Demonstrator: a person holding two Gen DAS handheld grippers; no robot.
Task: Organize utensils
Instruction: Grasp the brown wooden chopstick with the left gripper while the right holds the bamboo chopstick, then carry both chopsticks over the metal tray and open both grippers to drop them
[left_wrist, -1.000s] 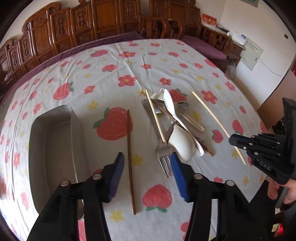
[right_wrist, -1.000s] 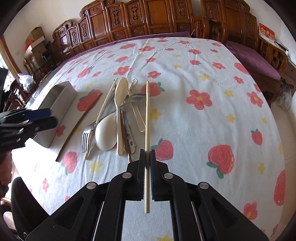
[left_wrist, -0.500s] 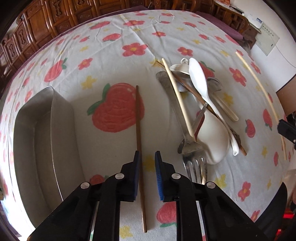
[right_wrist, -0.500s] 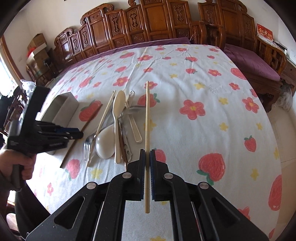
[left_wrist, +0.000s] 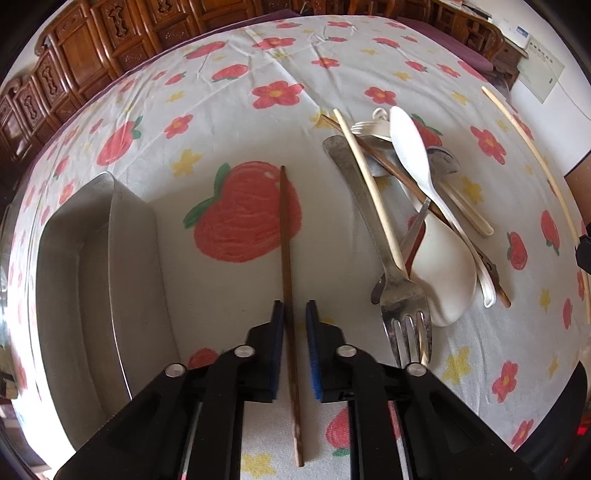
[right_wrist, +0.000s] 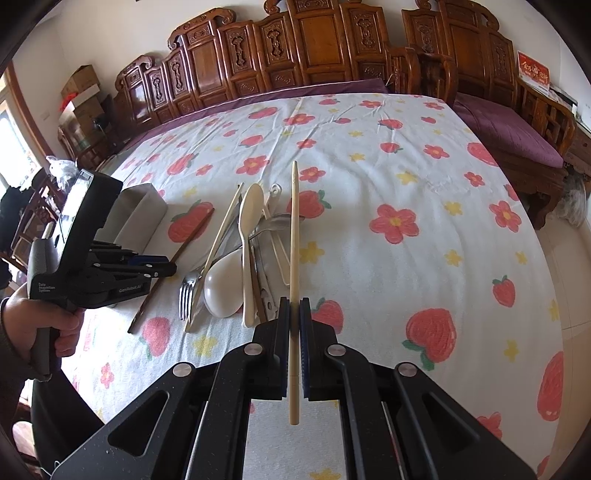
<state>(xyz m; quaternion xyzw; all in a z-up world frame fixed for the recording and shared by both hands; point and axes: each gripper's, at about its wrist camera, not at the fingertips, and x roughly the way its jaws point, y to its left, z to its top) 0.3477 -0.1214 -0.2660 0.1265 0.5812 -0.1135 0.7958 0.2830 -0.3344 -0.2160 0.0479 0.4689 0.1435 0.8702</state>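
My left gripper (left_wrist: 295, 314) straddles a dark brown chopstick (left_wrist: 286, 229) lying on the tablecloth. Its jaws stand narrowly apart with a small gap on each side of the stick. My right gripper (right_wrist: 294, 310) is shut on a pale bamboo chopstick (right_wrist: 294, 236) and holds it above the table, pointing away. A pile of utensils (left_wrist: 413, 221) lies to the right of the brown chopstick: a metal fork (left_wrist: 402, 291), white spoons, a pale chopstick and metal spoons. The left gripper (right_wrist: 155, 267) also shows in the right wrist view.
A rectangular metal tray (left_wrist: 92, 258) stands left of the brown chopstick, also visible in the right wrist view (right_wrist: 142, 214). Carved wooden chairs (right_wrist: 295, 55) line the table's far edge. The strawberry tablecloth (right_wrist: 406, 221) covers the table.
My left gripper came down over the brown chopstick and its jaws narrowed from wide open to a small gap around it. My right gripper lifted the pale chopstick higher.
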